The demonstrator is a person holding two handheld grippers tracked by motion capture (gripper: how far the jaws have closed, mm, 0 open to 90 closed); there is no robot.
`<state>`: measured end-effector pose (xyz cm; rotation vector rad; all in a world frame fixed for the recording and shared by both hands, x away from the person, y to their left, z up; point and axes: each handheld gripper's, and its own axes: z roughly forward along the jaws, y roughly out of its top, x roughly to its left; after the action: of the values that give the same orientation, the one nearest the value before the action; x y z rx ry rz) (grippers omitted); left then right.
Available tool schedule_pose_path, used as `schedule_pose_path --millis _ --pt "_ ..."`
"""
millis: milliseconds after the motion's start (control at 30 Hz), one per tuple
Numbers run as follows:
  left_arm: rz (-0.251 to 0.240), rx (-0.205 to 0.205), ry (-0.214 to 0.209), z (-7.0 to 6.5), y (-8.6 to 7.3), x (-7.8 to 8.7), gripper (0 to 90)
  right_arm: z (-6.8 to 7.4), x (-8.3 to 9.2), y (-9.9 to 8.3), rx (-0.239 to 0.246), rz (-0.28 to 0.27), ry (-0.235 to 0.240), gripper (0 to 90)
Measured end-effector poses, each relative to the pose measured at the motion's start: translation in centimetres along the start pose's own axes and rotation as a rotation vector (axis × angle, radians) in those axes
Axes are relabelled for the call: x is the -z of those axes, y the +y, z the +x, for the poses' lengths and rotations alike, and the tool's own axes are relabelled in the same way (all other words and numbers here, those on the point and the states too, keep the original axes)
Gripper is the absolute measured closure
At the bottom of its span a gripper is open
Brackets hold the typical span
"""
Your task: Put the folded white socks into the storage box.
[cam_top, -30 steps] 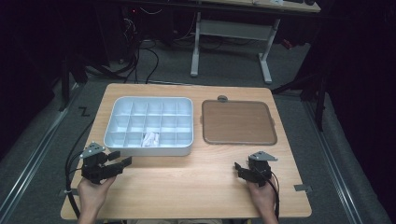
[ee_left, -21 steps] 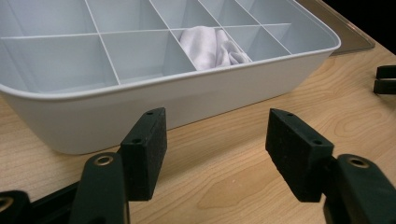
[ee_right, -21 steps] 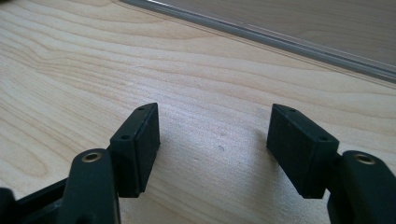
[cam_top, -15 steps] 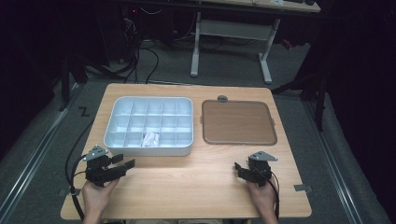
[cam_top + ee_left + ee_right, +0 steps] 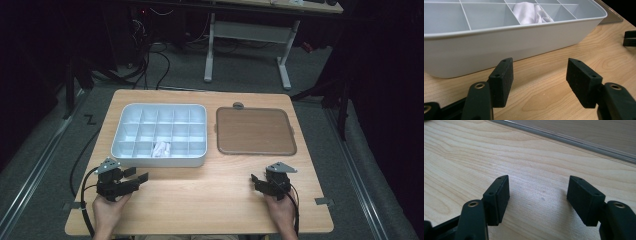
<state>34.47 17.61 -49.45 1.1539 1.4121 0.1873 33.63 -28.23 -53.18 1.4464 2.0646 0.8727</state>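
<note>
You rest both hands low on the surface [image 5: 200, 200], left gripper [image 5: 540, 77] and right gripper [image 5: 539, 197] wide open and empty, facing the tray [image 5: 120, 147] with the cloth [image 5: 161, 148], ready to reach.

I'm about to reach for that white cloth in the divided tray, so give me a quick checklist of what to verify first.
1. Left gripper jaws open, nothing between them: ok.
2. Right gripper jaws open, nothing between them: ok.
3. White cloth lies in a front-row compartment of the tray: ok.
4. Bare table between left gripper and tray: ok.
5. Flat brown lid lies apart from the tray: ok.
6. Cloth loose or snagged on a divider: cannot tell.
</note>
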Motion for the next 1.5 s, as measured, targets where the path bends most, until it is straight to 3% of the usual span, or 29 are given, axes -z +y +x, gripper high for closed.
schedule_pose_path --millis 967,1500 --pt "0.033 0.020 0.025 0.9 -2.4 -0.8 39.0 0.0 0.0 0.0 0.000 0.000 0.000 35.1" --pt "0.046 -0.055 0.065 0.7 -4.4 -2.2 38.7 0.0 0.0 0.0 0.002 0.000 0.000 35.2"
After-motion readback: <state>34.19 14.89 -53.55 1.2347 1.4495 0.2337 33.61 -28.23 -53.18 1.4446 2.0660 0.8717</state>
